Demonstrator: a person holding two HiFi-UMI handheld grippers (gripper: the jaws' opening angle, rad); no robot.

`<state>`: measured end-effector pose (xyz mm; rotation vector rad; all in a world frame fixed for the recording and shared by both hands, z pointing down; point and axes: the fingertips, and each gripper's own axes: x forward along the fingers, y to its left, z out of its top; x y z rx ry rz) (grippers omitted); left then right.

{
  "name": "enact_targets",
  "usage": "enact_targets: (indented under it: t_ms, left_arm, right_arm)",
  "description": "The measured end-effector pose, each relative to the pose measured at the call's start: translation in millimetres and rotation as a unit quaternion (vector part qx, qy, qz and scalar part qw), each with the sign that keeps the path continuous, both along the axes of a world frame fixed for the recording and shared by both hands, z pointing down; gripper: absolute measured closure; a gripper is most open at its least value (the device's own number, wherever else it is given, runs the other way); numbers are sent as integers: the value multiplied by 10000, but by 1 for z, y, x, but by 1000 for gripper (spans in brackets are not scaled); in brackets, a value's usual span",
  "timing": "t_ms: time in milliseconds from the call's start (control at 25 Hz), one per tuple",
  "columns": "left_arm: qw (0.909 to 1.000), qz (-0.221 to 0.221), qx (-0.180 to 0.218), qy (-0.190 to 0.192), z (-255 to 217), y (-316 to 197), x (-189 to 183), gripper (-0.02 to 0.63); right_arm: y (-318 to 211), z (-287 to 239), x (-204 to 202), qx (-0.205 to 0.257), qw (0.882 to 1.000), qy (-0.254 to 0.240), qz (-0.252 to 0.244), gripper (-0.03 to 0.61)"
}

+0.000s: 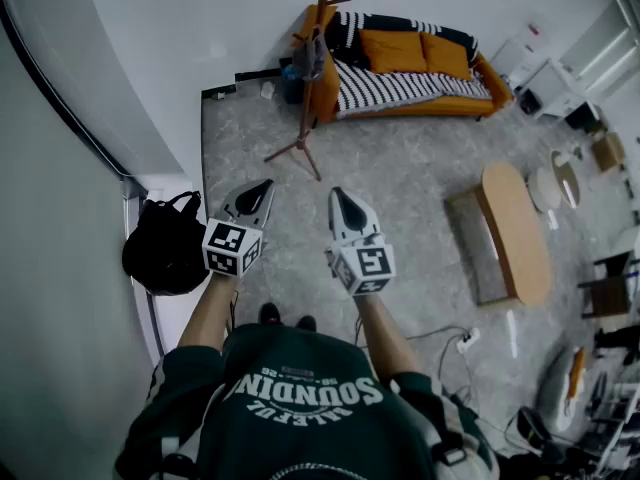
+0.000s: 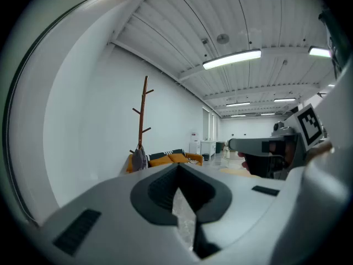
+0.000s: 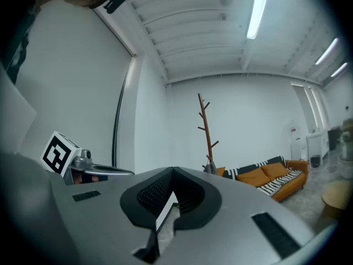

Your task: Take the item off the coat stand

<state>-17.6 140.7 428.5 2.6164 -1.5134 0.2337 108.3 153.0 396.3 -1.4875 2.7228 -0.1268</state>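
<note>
A brown wooden coat stand [image 1: 308, 78] rises from the grey floor by the sofa's left end, well ahead of me. A small grey item [image 1: 311, 56] hangs on it, low on the pole. Both grippers are held out at waist height, far short of the stand. My left gripper [image 1: 267, 183] has its jaws together with nothing in them, and so does my right gripper [image 1: 335, 193]. In the left gripper view the stand [image 2: 144, 115] and the grey item [image 2: 139, 158] show beyond the tips [image 2: 177, 167]. The right gripper view shows the stand [image 3: 207, 131] above its tips [image 3: 172, 170].
An orange sofa [image 1: 400, 63] with a striped blanket stands against the far wall. A black bag [image 1: 165, 248] lies at the left by the wall. A wooden coffee table [image 1: 515, 228] is to the right, and a power strip [image 1: 465, 340] with cable lies near my feet.
</note>
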Motion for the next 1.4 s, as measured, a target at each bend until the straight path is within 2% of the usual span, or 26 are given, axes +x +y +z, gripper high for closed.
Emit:
enact_targets:
  t_ms: [560, 840, 1400]
  left_arm:
    - [9999, 91, 91, -1, 4, -8, -14, 614]
    - [9996, 241, 132, 51, 3, -19, -23, 614]
    - [9986, 494, 144, 112, 8, -22, -41, 612]
  right_arm:
    - [-16, 13, -7, -117, 9997, 214, 78, 580]
    - [-25, 10, -23, -98, 9998, 142, 131, 580]
    - [-19, 22, -38, -232, 9984, 156, 495, 580]
